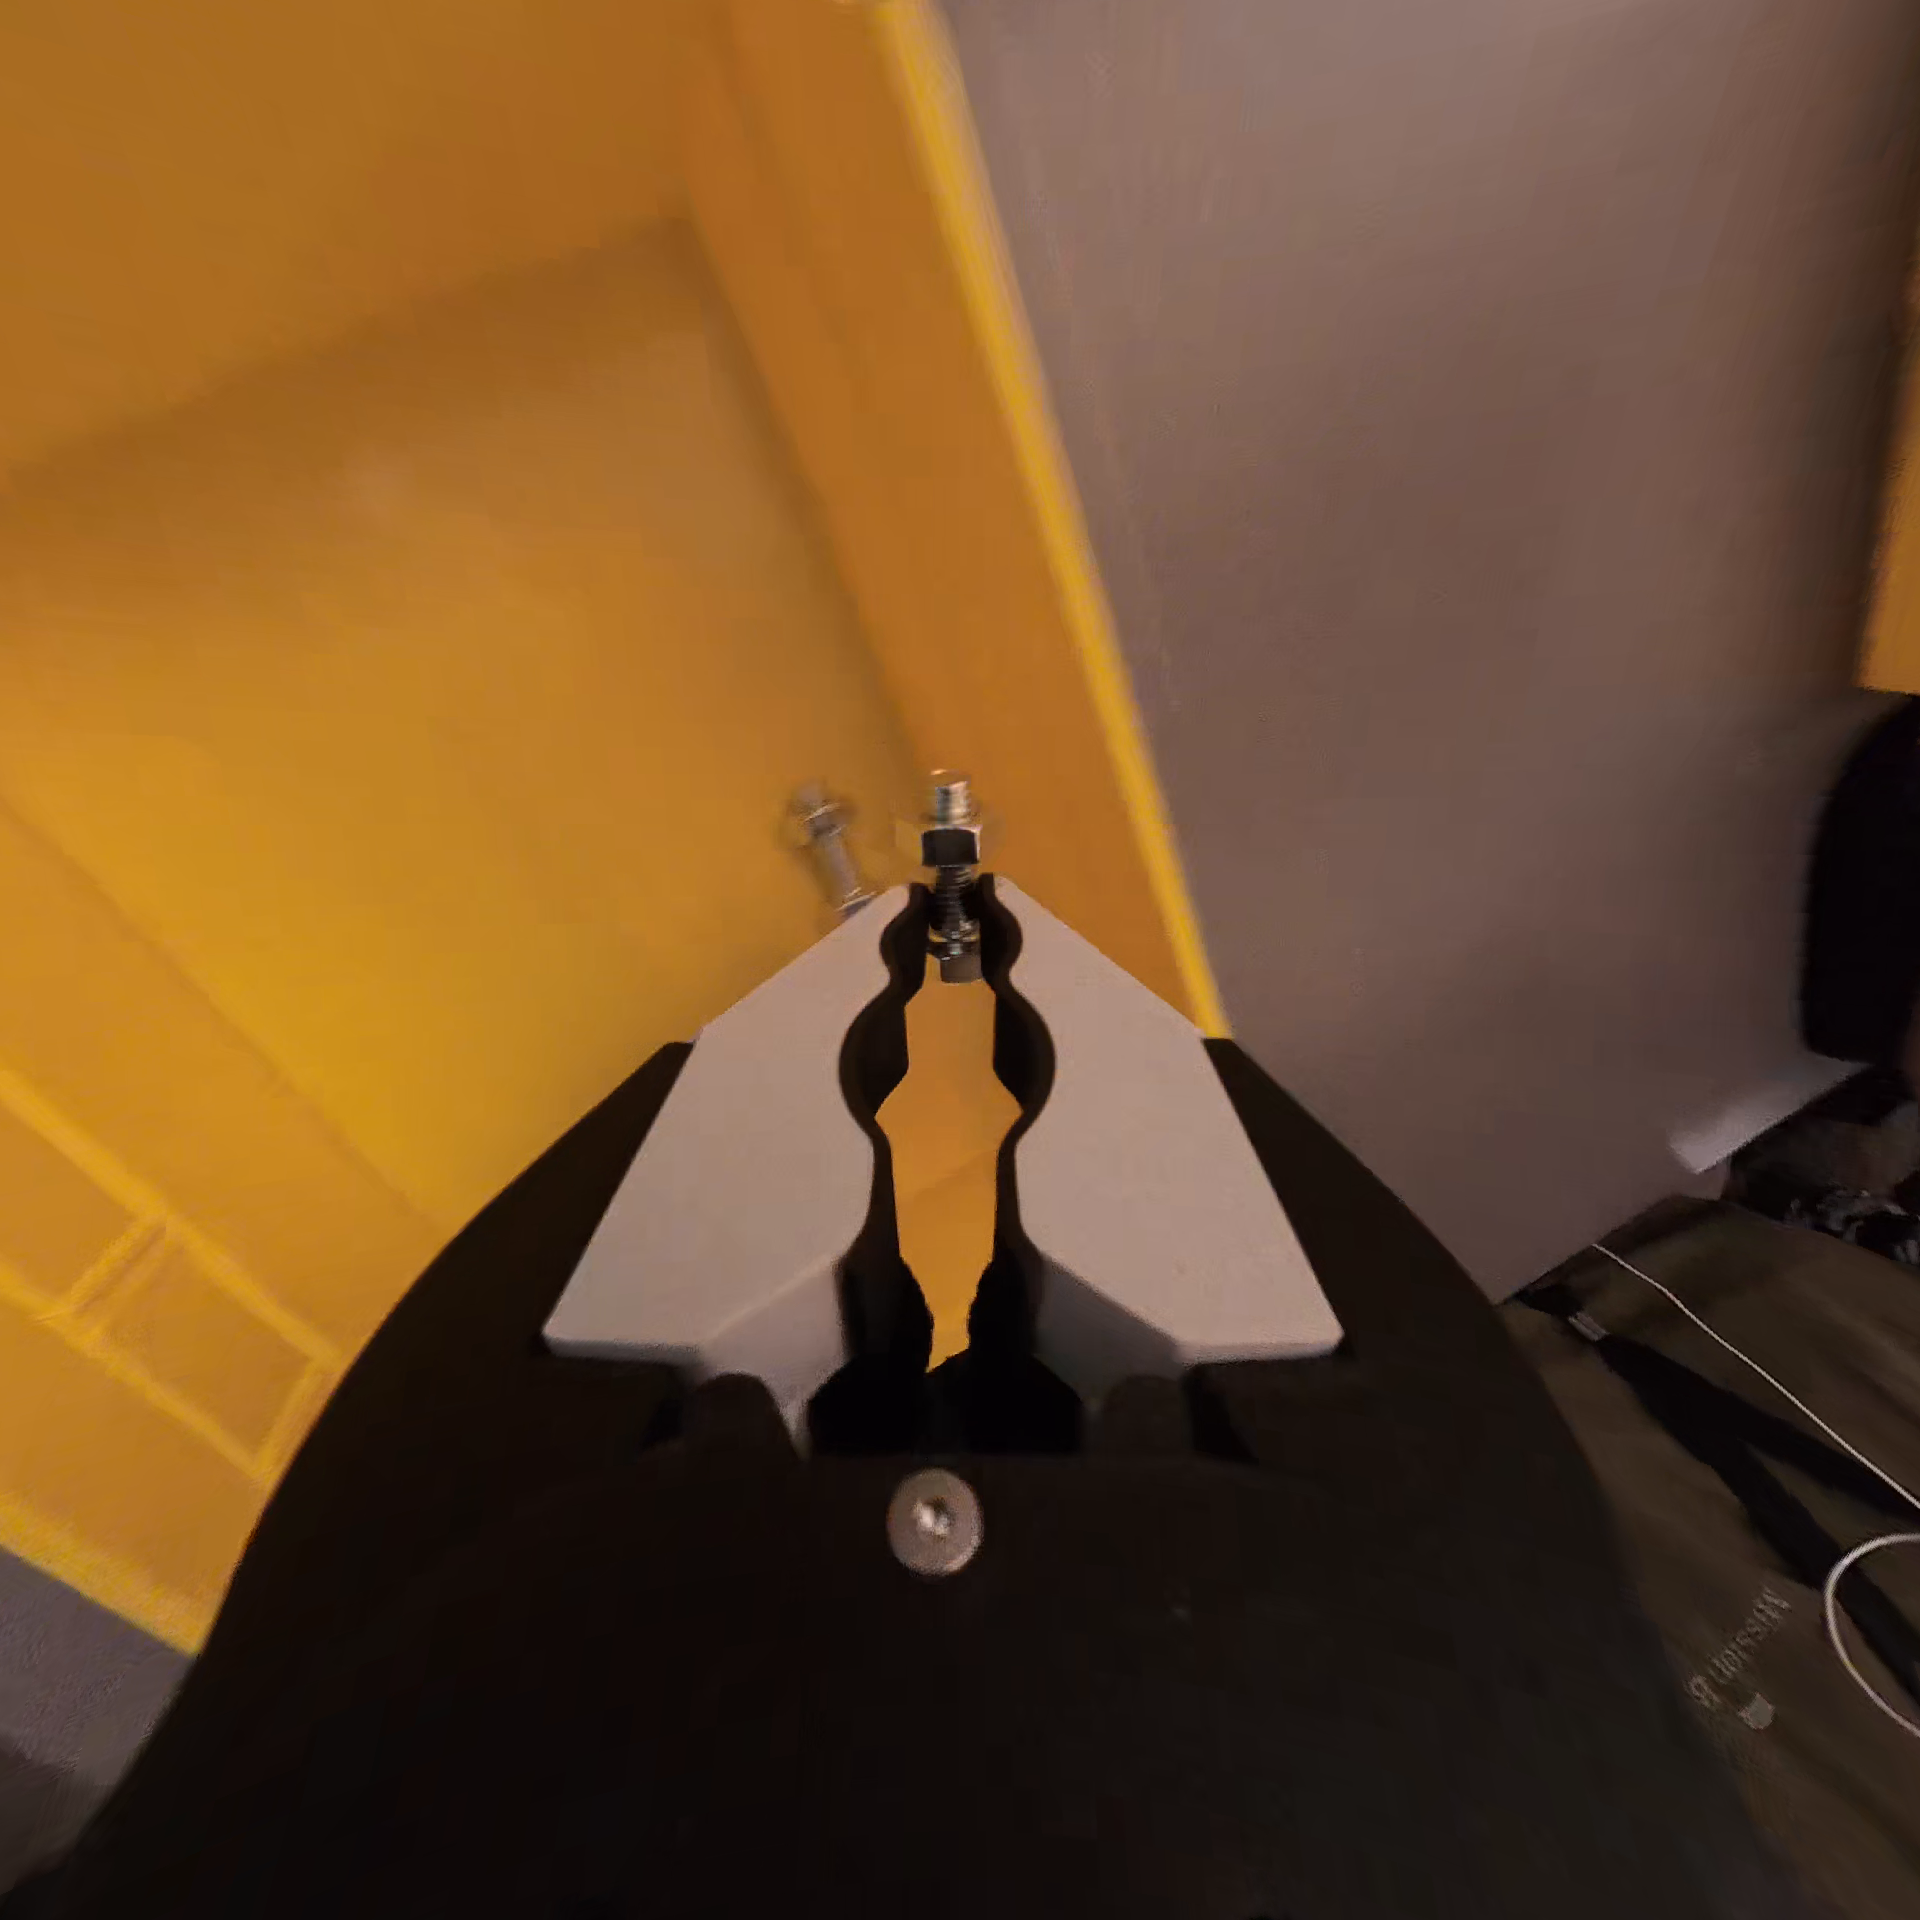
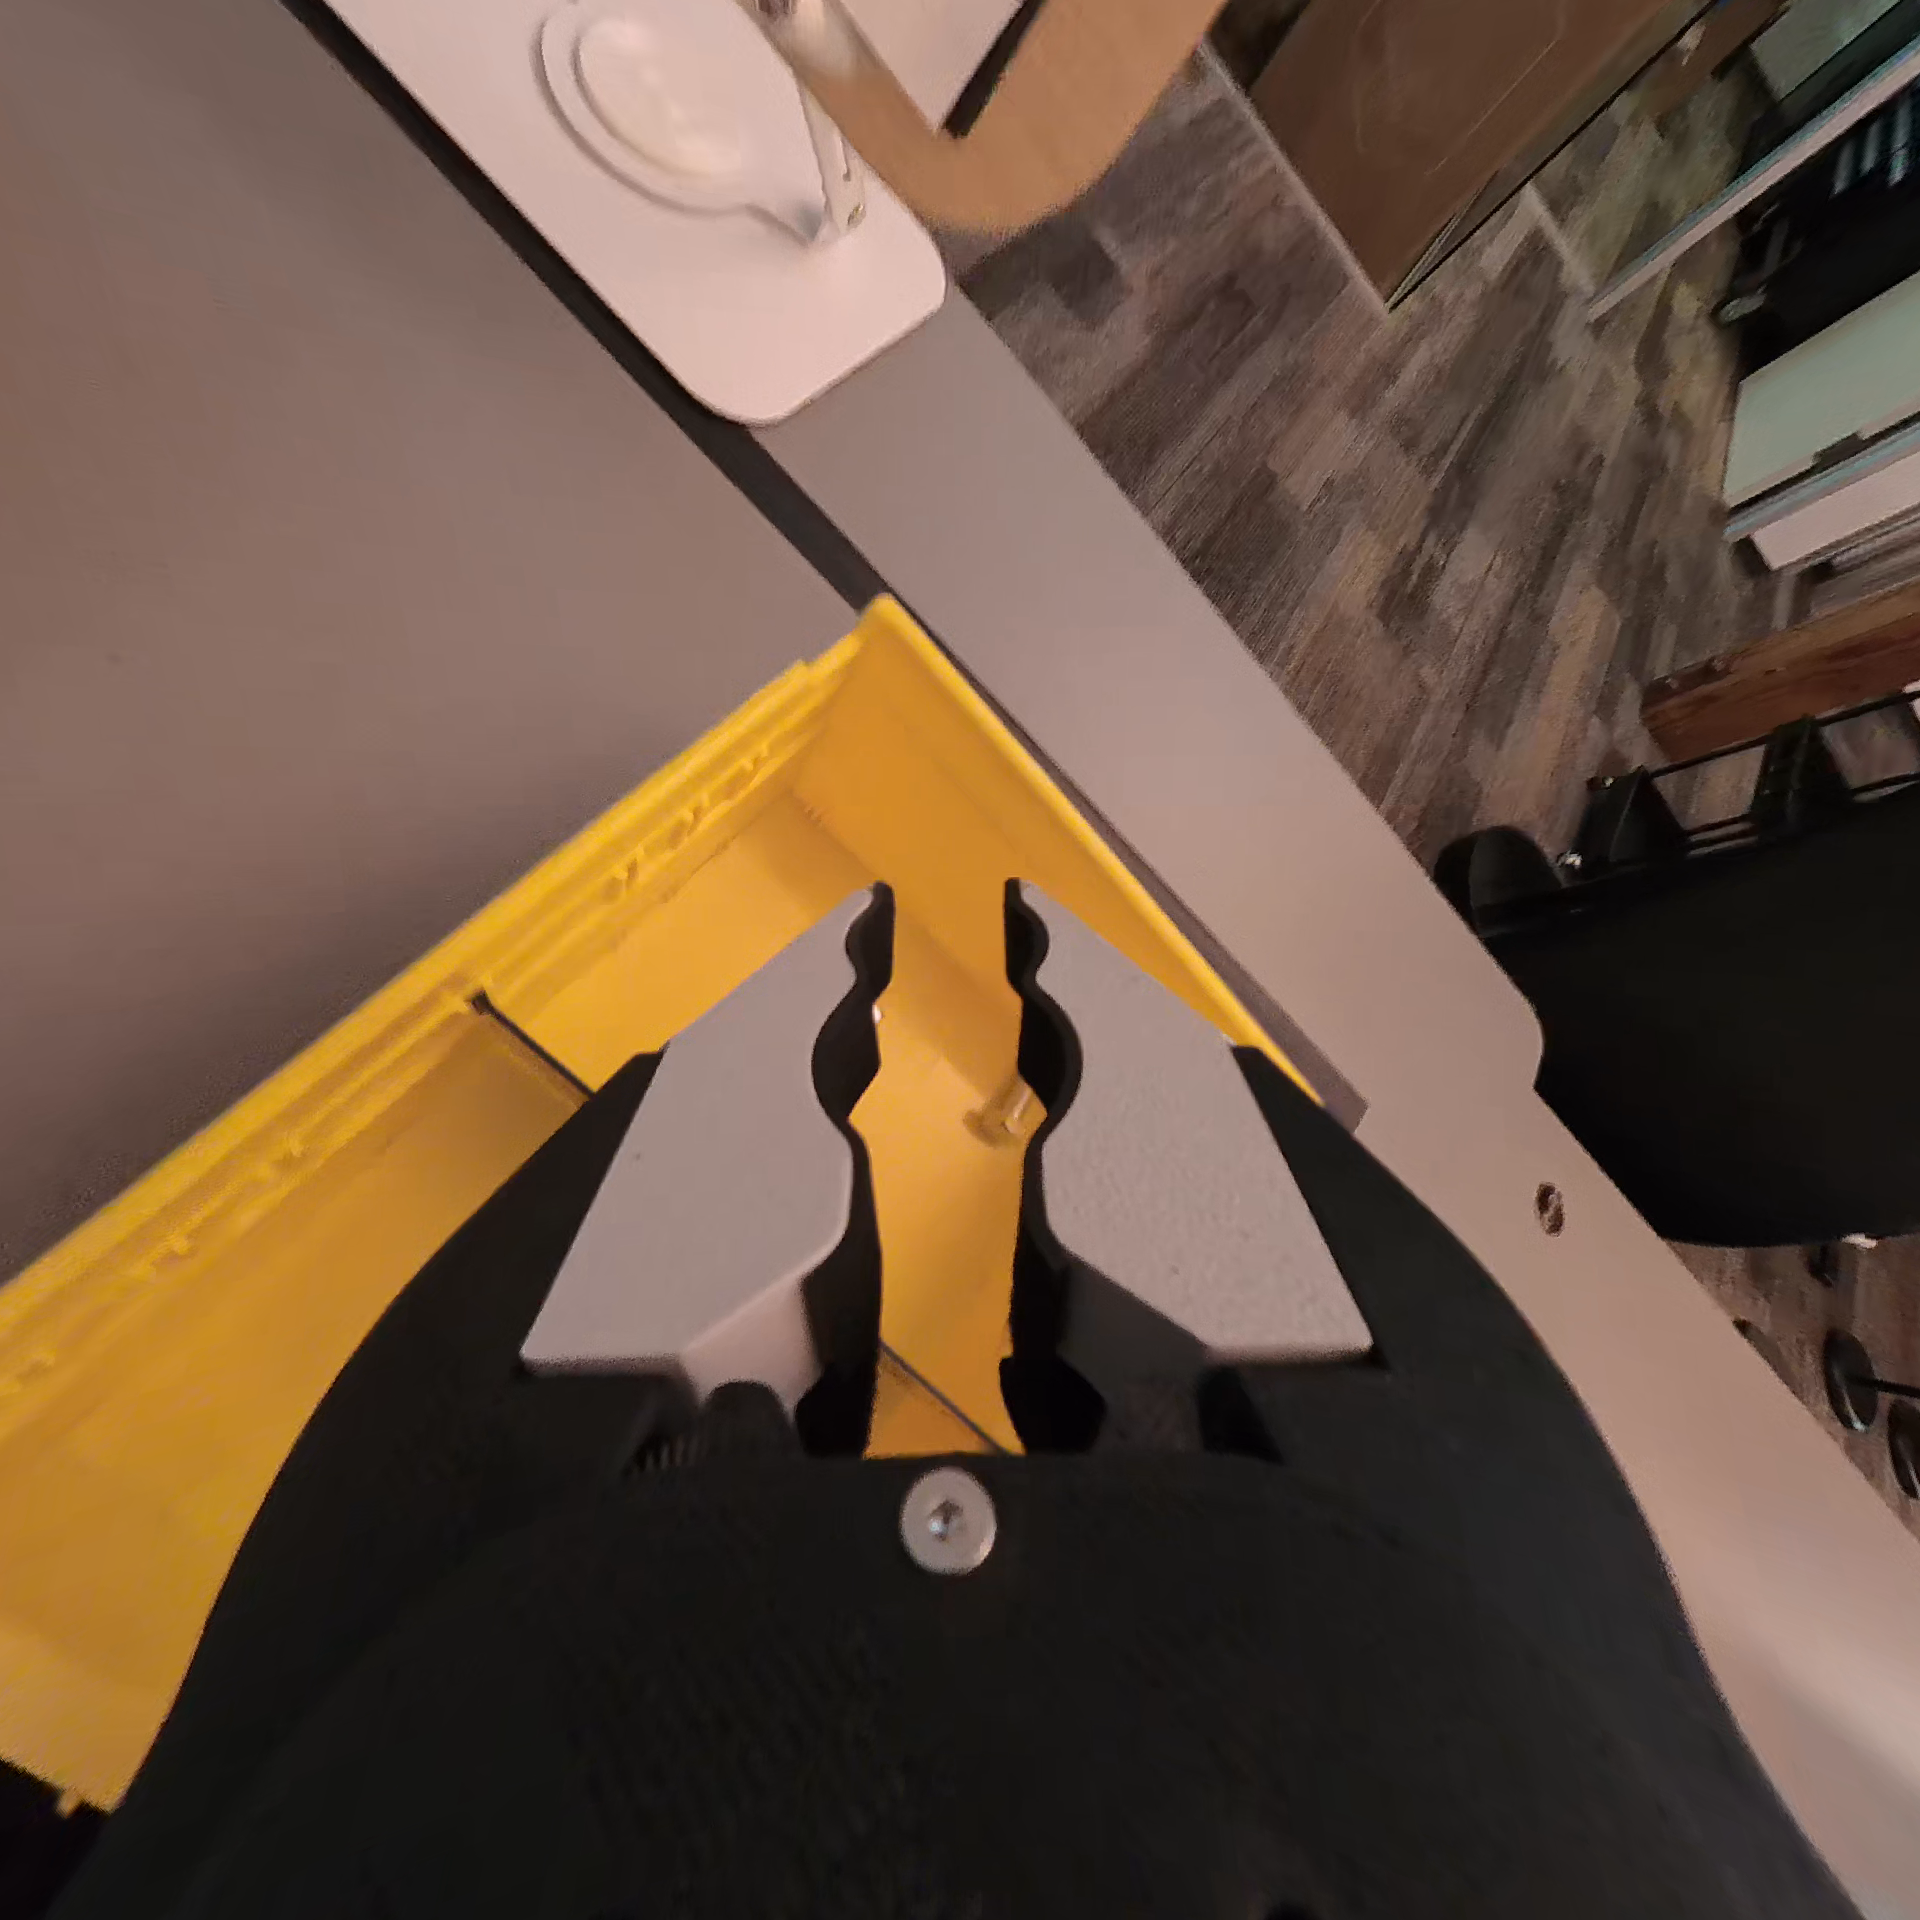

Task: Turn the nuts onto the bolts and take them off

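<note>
Left hand-held gripper (image 1: 951, 894), right hand-held gripper (image 2: 943, 894), black bodies, grey wavy-edged fingers (image 1: 727, 1174), silver screw (image 1: 934, 1523)

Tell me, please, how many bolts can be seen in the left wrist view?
2. One bolt is clamped in the left gripper, with a nut on it. The second bolt lies just left of it in the yellow bin. Others may be hidden.

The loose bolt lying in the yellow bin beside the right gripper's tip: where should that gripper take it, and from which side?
Probably across the bare shank, from above. The bolt lies flat on the bin floor, so its head and tip are awkward to reach, while the shank offers two free sides. The right gripper is open above the bin; turn it so its fingers straddle the shank crosswise.
</note>
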Available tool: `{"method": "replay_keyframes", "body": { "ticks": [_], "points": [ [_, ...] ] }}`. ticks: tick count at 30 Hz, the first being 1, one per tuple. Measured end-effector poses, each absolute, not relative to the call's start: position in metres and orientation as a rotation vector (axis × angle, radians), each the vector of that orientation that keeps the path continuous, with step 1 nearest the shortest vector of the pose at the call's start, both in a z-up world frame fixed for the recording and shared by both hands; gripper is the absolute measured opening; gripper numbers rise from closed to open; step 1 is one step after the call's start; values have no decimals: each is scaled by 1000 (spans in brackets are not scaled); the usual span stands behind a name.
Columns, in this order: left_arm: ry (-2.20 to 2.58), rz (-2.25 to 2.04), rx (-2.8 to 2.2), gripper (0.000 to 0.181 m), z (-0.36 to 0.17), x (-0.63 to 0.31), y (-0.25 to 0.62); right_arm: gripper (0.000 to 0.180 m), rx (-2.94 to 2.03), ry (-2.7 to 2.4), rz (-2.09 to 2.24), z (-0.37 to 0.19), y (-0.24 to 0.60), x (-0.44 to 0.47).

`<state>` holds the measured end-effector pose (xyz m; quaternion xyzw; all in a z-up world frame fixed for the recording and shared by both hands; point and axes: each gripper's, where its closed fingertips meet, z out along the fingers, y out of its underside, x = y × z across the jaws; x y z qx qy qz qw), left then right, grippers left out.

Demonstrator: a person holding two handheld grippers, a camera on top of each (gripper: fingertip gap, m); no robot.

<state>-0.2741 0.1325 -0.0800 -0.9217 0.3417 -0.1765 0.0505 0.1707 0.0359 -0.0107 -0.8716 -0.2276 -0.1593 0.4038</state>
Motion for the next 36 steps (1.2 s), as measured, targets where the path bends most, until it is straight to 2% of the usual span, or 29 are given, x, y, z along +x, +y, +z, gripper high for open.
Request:
{"method": "replay_keyframes", "body": {
  "ticks": [5, 8, 12, 23, 26, 36],
  "points": [
    [1260, -918, -2276, 8, 1, -195, 104, 20, -1907, -627, -267, 40, 51, 111],
    [1384, -1034, -1950, 8, 41, -153, 77, 20, -1655, -691, 15, 81, 45, 42],
    [1460, -1109, -1692, 8, 69, -120, 46, 19, -1428, -750, 445, 115, 18, -33],
    [1613, -1292, -1486, 8, 87, -95, -17, 16, -1387, -805, 955, 111, -4, -98],
    [1634, -1287, -1483, 8, 84, -93, -21, 8, -1379, -797, 1058, 110, -7, -103],
    [1663, -1334, -1437, 8, 87, -93, -32, 8, -1378, -789, 1254, 113, -16, -105]
  ]
}}
